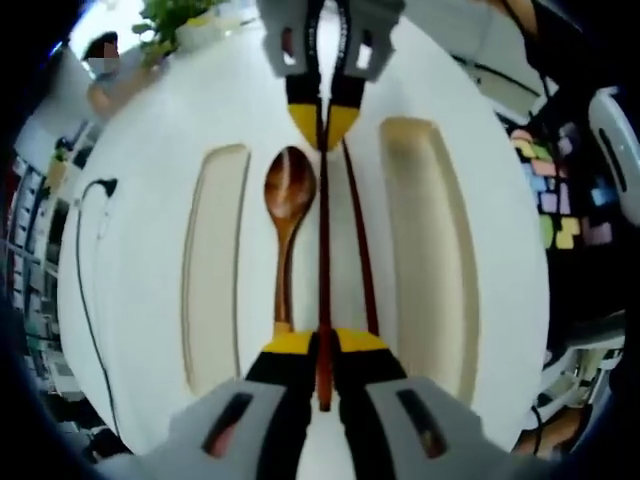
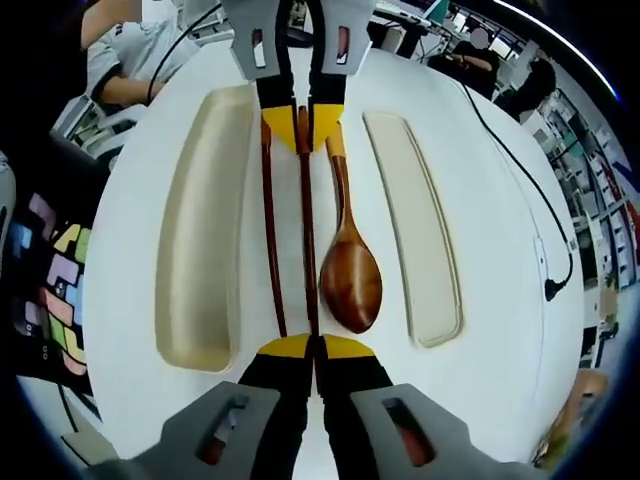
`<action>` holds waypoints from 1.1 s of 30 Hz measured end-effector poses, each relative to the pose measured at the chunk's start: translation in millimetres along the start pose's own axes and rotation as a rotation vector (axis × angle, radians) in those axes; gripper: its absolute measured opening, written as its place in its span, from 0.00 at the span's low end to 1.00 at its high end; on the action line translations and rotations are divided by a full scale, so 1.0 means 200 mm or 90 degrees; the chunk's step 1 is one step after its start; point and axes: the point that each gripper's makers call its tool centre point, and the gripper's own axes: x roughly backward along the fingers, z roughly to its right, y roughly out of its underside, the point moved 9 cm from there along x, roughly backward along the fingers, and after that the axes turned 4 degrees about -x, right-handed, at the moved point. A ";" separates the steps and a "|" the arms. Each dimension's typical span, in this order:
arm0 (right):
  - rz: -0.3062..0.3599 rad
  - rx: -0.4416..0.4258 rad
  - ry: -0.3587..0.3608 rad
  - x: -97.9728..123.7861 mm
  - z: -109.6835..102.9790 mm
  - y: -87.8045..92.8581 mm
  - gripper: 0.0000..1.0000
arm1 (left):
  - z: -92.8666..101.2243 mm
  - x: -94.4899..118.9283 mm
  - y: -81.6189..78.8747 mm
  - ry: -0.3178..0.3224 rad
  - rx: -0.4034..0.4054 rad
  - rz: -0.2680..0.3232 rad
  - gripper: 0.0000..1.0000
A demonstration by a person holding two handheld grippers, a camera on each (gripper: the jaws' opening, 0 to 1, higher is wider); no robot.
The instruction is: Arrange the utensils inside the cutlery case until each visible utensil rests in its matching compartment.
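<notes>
A dark red chopstick (image 1: pixel 323 260) (image 2: pixel 307 230) runs lengthwise across the white table, and both grippers are shut on it. My left gripper (image 1: pixel 322 345) (image 2: pixel 303 125) grips one end. The other end is in my right gripper (image 2: pixel 315 347) (image 1: pixel 325 118), which faces the left one. A second chopstick (image 1: pixel 362 250) (image 2: pixel 269 230) lies alongside. A wooden spoon (image 1: pixel 289 190) (image 2: pixel 350 280) rests on the other side of the held stick. Two cream case trays flank the utensils: a deep one (image 1: pixel 432 250) (image 2: pixel 198 240) and a shallow one (image 1: pixel 214 270) (image 2: pixel 415 230).
The round white table (image 1: pixel 130 200) (image 2: pixel 500 300) carries a black cable (image 1: pixel 85 250) (image 2: pixel 520 170) near one edge. A potted plant (image 1: pixel 175 20) stands at its rim. A colourful puzzle mat (image 1: pixel 560 200) (image 2: pixel 50 260) covers the floor beside the table. A person (image 2: pixel 130 60) sits nearby.
</notes>
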 end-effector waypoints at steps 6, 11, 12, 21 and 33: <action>0.011 0.003 0.011 0.07 0.00 -0.03 0.00 | 0.01 0.06 0.00 -0.013 0.000 0.004 0.06; 0.006 0.007 0.014 0.08 -0.01 -0.05 0.00 | 0.00 0.09 0.00 -0.015 0.001 0.009 0.06; 0.006 0.008 0.015 0.08 -0.01 -0.05 0.00 | 0.00 0.09 0.01 -0.015 0.002 0.007 0.06; -0.002 0.014 0.020 0.13 -0.05 -0.10 0.00 | 0.00 0.14 0.04 -0.011 0.001 0.007 0.06; 0.005 0.010 0.007 0.15 -0.12 -0.14 0.00 | 0.02 0.21 0.08 0.001 -0.003 0.008 0.06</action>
